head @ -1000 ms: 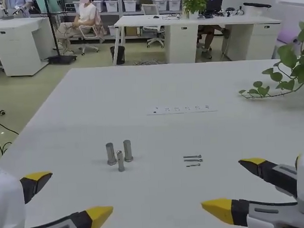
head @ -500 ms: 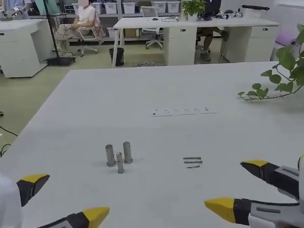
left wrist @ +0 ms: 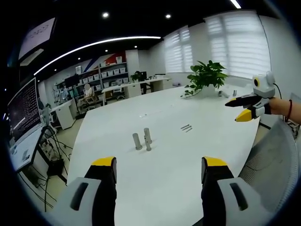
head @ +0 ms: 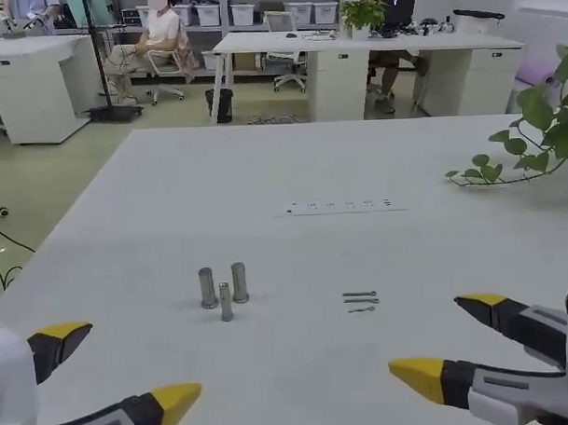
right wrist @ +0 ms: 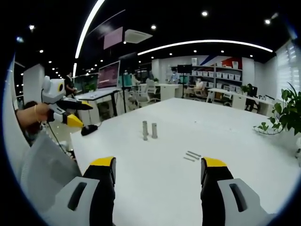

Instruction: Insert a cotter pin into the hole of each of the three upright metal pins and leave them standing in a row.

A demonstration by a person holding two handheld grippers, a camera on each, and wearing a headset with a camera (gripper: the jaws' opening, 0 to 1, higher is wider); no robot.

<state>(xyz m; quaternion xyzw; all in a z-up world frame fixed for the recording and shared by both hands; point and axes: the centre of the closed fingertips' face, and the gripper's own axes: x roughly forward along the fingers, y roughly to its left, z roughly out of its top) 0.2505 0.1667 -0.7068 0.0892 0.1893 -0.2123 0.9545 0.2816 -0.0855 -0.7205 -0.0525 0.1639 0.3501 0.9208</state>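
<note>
Three short metal pins (head: 222, 289) stand upright in a tight cluster on the white table, also seen as the pins (left wrist: 142, 140) and the pins (right wrist: 149, 130). Three small cotter pins (head: 360, 301) lie side by side to their right, also the cotter pins (left wrist: 186, 127) and the cotter pins (right wrist: 191, 156). My left gripper (head: 117, 372) is open at the lower left, well short of the pins. My right gripper (head: 452, 342) is open at the lower right, near the table's front edge. Both hold nothing. The right gripper (left wrist: 244, 108) and the left gripper (right wrist: 70, 113) also show from across.
A leafy plant (head: 542, 120) trails over the table's right side. A strip of printed marks (head: 344, 207) lies mid-table. Beyond the table are other desks (head: 353, 52), chairs and a seated person (head: 161, 30).
The grippers have barely shifted; the right one sits slightly lower and further right in the picture. The pins and cotter pins have not moved.
</note>
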